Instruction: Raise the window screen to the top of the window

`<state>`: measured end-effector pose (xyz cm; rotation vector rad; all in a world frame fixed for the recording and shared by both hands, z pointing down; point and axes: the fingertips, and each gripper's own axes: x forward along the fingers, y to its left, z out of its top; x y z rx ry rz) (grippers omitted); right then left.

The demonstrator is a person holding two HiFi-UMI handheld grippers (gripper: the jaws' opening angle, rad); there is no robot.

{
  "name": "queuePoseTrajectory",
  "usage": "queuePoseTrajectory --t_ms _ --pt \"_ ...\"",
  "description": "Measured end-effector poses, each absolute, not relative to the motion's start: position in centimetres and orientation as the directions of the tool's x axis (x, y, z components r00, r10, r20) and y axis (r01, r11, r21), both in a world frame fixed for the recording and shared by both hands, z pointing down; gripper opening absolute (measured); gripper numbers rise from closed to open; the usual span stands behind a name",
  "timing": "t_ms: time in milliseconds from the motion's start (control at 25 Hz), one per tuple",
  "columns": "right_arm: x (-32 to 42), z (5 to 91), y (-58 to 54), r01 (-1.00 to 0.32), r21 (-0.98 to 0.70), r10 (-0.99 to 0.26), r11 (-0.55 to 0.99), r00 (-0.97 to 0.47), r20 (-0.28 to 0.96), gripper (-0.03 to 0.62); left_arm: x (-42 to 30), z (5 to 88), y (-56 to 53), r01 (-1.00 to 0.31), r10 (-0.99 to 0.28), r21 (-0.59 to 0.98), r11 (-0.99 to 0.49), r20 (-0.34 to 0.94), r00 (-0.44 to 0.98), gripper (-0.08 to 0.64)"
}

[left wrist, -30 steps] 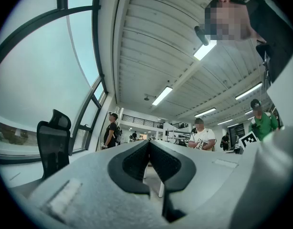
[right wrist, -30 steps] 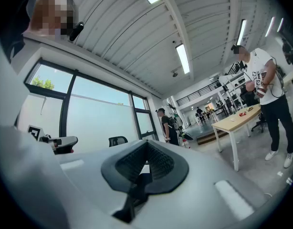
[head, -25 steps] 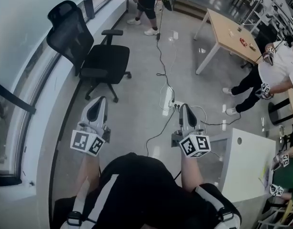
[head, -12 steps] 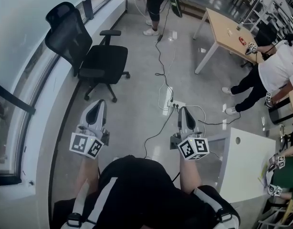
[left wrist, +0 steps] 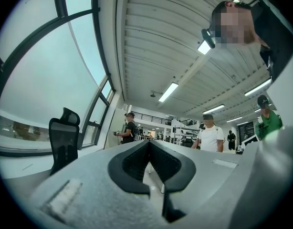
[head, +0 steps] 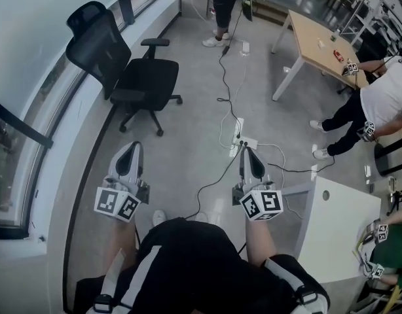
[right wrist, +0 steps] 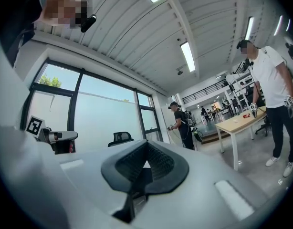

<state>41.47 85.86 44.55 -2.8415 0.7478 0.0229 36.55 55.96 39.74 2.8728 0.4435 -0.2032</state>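
Observation:
The window [head: 31, 77] runs along the left wall in the head view, with a pale screen [head: 50, 12] over its upper part and dark frame bars. My left gripper [head: 131, 148] is held out over the floor, about level, jaws shut and empty, to the right of the sill. The right gripper [head: 247, 150] is beside it, also shut on nothing. In the left gripper view the shut gripper [left wrist: 149, 146] points along the room with the window [left wrist: 51, 80] on its left. In the right gripper view the shut gripper [right wrist: 146, 146] faces the screened panes [right wrist: 108, 116].
A black office chair [head: 132, 77] stands by the window ahead of my left gripper. A power strip [head: 240, 136] and cables lie on the floor ahead. A white table [head: 338, 227] is at my right, a wooden table [head: 322, 44] farther off. Several people stand around.
Both grippers have drifted slightly nearer to me in the head view, still shut. The person at the far end has moved farther off, and the person on the right has shifted.

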Motion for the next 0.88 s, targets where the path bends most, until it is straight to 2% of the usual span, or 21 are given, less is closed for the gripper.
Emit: queuePoseTrajectory --t_ms 400,600,880 --pt "42.8 44.7 79.2 -0.710 -0.197 -0.708 -0.677 0.700 -0.090 0.005 29.2 40.0 51.4 0.066 0.039 0.203 -0.977 -0.131 0.991 0.003" --pt "42.2 44.0 73.4 -0.763 -0.171 -0.761 -0.623 0.642 -0.094 0.005 25.1 40.1 45.0 -0.092 -0.119 0.222 -0.971 -0.109 0.987 0.003" --pt "40.5 41.6 62.4 -0.848 -0.166 -0.844 -0.503 0.523 -0.115 0.005 18.3 38.8 36.6 -0.248 -0.286 0.217 -0.944 -0.169 0.943 0.004"
